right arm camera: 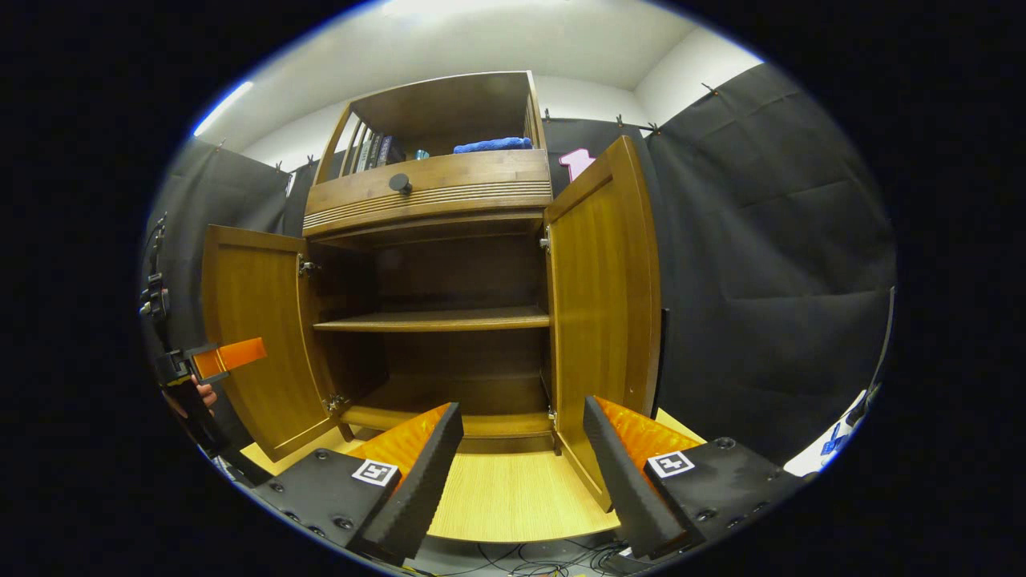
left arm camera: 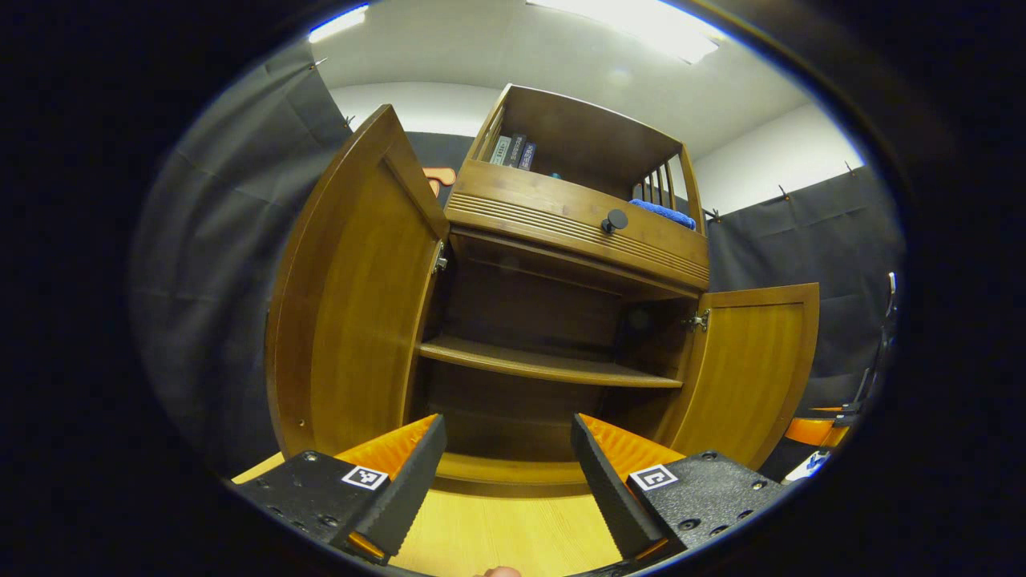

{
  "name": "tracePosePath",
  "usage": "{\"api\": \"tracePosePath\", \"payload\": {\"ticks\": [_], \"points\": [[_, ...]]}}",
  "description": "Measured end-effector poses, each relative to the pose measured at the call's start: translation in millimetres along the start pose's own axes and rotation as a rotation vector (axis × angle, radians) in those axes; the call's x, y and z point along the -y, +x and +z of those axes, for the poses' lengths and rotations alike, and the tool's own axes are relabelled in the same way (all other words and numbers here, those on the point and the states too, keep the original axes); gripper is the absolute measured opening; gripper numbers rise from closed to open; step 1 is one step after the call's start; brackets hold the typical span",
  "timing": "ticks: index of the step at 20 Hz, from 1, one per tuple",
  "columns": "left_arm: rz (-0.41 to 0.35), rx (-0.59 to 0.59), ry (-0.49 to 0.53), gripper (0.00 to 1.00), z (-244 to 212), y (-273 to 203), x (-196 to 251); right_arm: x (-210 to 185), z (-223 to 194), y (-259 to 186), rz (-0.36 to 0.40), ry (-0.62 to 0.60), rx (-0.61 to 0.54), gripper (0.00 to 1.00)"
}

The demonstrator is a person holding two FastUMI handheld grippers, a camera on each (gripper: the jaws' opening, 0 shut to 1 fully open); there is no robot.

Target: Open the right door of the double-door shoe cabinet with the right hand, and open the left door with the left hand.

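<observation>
1. Ahead of the left hand-held gripper, jaws apart and empty, the shoe cabinet stands on the surface; left door swung wide.
2. Right of the right hand-held gripper, likewise spread and empty, the right door stands open; both steps look done; next, simply withdraw.

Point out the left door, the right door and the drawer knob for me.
left door (left arm camera: 353, 320), left gripper view, middle of its inner panel.
right door (right arm camera: 601, 304), right gripper view, middle of its inner panel.
drawer knob (right arm camera: 400, 183), right gripper view, its round face.
</observation>
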State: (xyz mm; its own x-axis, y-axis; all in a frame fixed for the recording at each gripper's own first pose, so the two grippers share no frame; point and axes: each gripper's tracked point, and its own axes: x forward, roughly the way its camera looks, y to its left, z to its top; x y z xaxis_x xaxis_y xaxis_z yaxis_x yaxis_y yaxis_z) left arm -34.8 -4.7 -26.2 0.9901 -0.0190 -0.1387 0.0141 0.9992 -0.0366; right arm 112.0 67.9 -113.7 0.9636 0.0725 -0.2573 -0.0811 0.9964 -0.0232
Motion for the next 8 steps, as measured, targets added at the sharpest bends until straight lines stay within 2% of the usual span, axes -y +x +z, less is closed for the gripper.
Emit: {"api": "tracePosePath", "payload": {"ticks": [1, 2, 3, 8], "points": [[-0.001, 0.003, 0.003, 0.92, 0.9, -0.9, 0.0, -2.3, 0.6, 0.2, 0.003, -0.003, 0.000, 0.98], [-0.002, 0.006, 0.006, 0.94, 1.9, -0.5, 0.7, -3.3, 0.1, 0.0, 0.006, -0.005, -0.001, 0.89], [-0.003, 0.009, 0.011, 0.92, 2.6, -1.2, 0.6, -4.1, 0.3, -0.4, 0.007, -0.007, 0.000, 0.89], [0.001, 0.021, 0.051, 0.94, 5.5, -3.2, 2.1, -3.0, -2.9, -4.5, 0.009, 0.012, -0.004, 0.89]]}}
